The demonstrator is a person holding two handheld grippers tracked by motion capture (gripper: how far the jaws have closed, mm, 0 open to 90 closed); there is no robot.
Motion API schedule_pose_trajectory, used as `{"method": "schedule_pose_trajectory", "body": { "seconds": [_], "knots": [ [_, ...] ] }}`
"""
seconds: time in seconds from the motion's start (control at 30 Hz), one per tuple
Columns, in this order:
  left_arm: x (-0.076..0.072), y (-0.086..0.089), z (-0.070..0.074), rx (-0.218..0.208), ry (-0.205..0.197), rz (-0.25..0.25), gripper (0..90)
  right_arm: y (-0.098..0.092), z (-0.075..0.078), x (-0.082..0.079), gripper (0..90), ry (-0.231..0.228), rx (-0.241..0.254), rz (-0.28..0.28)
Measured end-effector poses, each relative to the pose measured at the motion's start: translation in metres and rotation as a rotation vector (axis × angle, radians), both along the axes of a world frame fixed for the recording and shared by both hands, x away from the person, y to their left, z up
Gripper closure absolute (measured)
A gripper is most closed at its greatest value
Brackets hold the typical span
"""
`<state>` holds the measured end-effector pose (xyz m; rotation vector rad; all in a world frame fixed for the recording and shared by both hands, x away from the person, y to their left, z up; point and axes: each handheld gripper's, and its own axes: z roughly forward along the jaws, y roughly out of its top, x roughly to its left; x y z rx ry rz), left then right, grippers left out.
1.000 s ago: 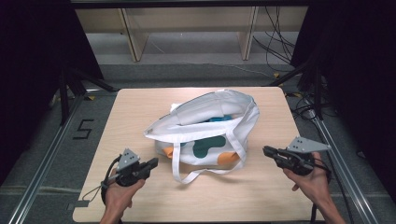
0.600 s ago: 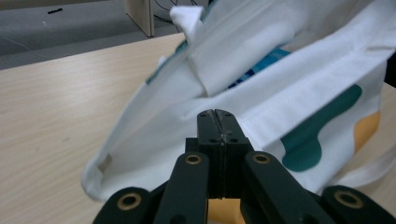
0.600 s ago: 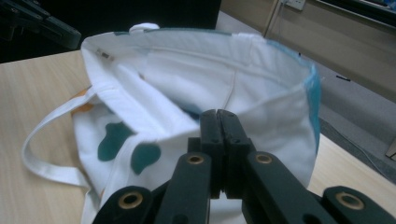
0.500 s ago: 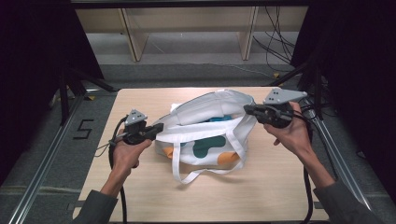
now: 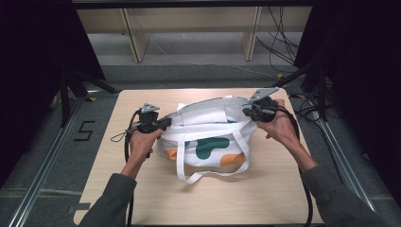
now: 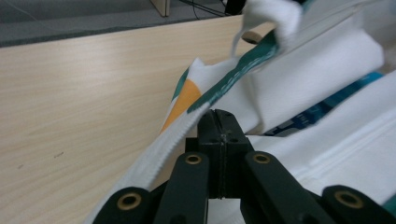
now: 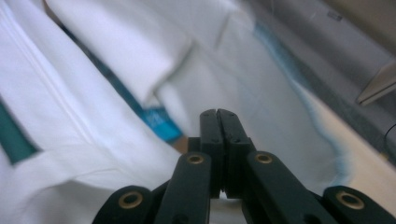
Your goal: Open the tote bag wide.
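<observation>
- Step in hand: both grippers stand at the mouth of a white tote bag [image 5: 208, 142], printed with green and orange blobs, which lies at the centre of the high view on the wooden table [image 5: 142, 198]. The work appears to be spreading the mouth open or arranging the bag.
- Left gripper [image 5: 166, 124]: at the bag's left end, centre-left of the high view. In the left gripper view its jaws are pressed together with nothing between them, the tip [image 6: 218, 122] tucked under the bag's rim hem [image 6: 163, 144].
- Right gripper [image 5: 247, 111]: at the bag's upper right corner. In the right gripper view its jaws are likewise closed and empty, the tip [image 7: 218, 122] pointing into the white cloth of the interior.
- Next move, as a judgement: to draw the rim apart, each gripper must either hook the cloth with its closed tip or open and nip the hem; whether the cloth is caught now cannot be told.
- Obstacles: the loose handle strap [image 5: 189, 177] hangs toward the lower centre and could snag; folded cloth lies across the opening.
- Surroundings: wooden shelving [image 5: 189, 28] at the top, cables [image 5: 283, 52] at upper right, a floor mark "5" [image 5: 85, 131] at left.
</observation>
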<state>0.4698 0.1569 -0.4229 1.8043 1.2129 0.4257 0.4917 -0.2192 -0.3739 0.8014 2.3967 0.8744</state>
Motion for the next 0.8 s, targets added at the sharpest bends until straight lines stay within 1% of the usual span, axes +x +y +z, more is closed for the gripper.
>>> {"method": "schedule_pose_trajectory", "body": {
  "seconds": [0.03,0.07,0.1,0.13,0.17,0.2,0.23,0.27,0.3,0.33,0.37,0.4,0.43,0.47,0.5,0.53,0.57,0.6,0.63,0.67,0.7,0.73,0.77,0.8],
  "knots": [
    [0.002,0.002,-0.003,0.009,0.014,-0.005,89.5,0.0,-0.021,0.007,90.0,0.038,-0.003,-0.023],
    [0.004,0.003,-0.005,0.015,0.023,-0.009,89.5,0.0,-0.021,0.007,90.0,0.038,-0.003,-0.023],
    [0.005,0.003,-0.007,0.01,0.023,-0.003,89.6,-0.002,-0.039,0.012,90.0,0.086,-0.002,-0.049],
    [0.006,0.003,-0.009,0.004,0.024,-0.004,89.6,-0.002,-0.039,0.012,90.0,0.086,-0.002,-0.049],
    [0.007,0.004,-0.012,0.017,0.038,-0.003,89.6,-0.006,-0.055,0.014,90.0,0.124,0.017,-0.05],
    [0.007,0.004,-0.012,0.017,0.038,-0.003,89.7,-0.006,-0.055,0.014,90.0,0.124,0.017,-0.05],
    [0.011,0.005,-0.02,0.05,0.052,0.002,89.7,-0.01,-0.068,0.012,90.0,0.15,0.019,-0.051],
    [0.012,0.005,-0.025,0.05,0.064,0.002,89.7,-0.011,-0.074,0.009,90.0,0.178,0.005,-0.046],
    [0.012,0.005,-0.025,0.05,0.064,0.002,89.7,-0.011,-0.074,0.009,90.0,0.178,0.005,-0.046],
    [0.012,0.004,-0.028,0.053,0.068,0.001,89.7,-0.012,-0.082,0.007,90.0,0.17,0.01,-0.048],
    [0.01,0.002,-0.027,0.05,0.066,0.013,89.7,-0.012,-0.085,0.002,90.0,0.165,0.017,-0.057],
    [0.01,0.002,-0.027,0.05,0.066,0.013,89.7,-0.012,-0.085,0.002,90.0,0.165,0.017,-0.057],
    [0.007,0.002,-0.021,0.033,0.058,0.008,89.7,-0.013,-0.078,0.001,90.0,0.169,0.011,-0.049],
    [0.007,0.002,-0.021,0.033,0.058,0.008,89.6,-0.014,-0.071,0.0,90.0,0.161,0.014,-0.049],
    [0.005,0.003,-0.016,0.017,0.058,-0.003,89.6,-0.014,-0.064,0.0,90.0,0.132,0.045,-0.05],
    [0.004,0.002,-0.01,0.02,0.048,-0.011,89.6,-0.013,-0.056,0.002,90.0,0.097,0.067,-0.031],
    [0.004,0.001,-0.005,0.014,0.04,-0.025,89.6,-0.013,-0.056,0.002,90.0,0.097,0.067,-0.031],
    [0.003,-0.004,0.0,-0.012,0.037,-0.037,89.6,-0.011,-0.048,0.003,90.0,0.095,0.091,-0.029],
    [0.003,-0.009,0.004,-0.013,0.028,-0.058,89.5,-0.001,-0.036,0.006,90.0,0.073,0.135,0.021],
    [0.002,-0.017,0.008,-0.01,0.022,-0.078,89.5,-0.001,-0.036,0.006,90.0,0.073,0.135,0.021],
    [0.002,-0.025,0.011,-0.007,0.02,-0.109,89.5,0.006,-0.033,0.007,90.0,0.081,0.138,0.038],
    [0.001,-0.033,0.012,-0.014,0.023,-0.136,89.5,0.014,-0.033,0.009,90.0,0.083,0.154,0.054],
    [0.001,-0.041,0.012,-0.019,0.035,-0.156,89.4,0.022,-0.035,0.01,90.0,0.087,0.147,0.071],
    [0.003,-0.047,0.012,0.018,0.039,-0.185,89.2,0.029,-0.037,0.01,90.0,0.105,0.119,0.075]
  ]
}}
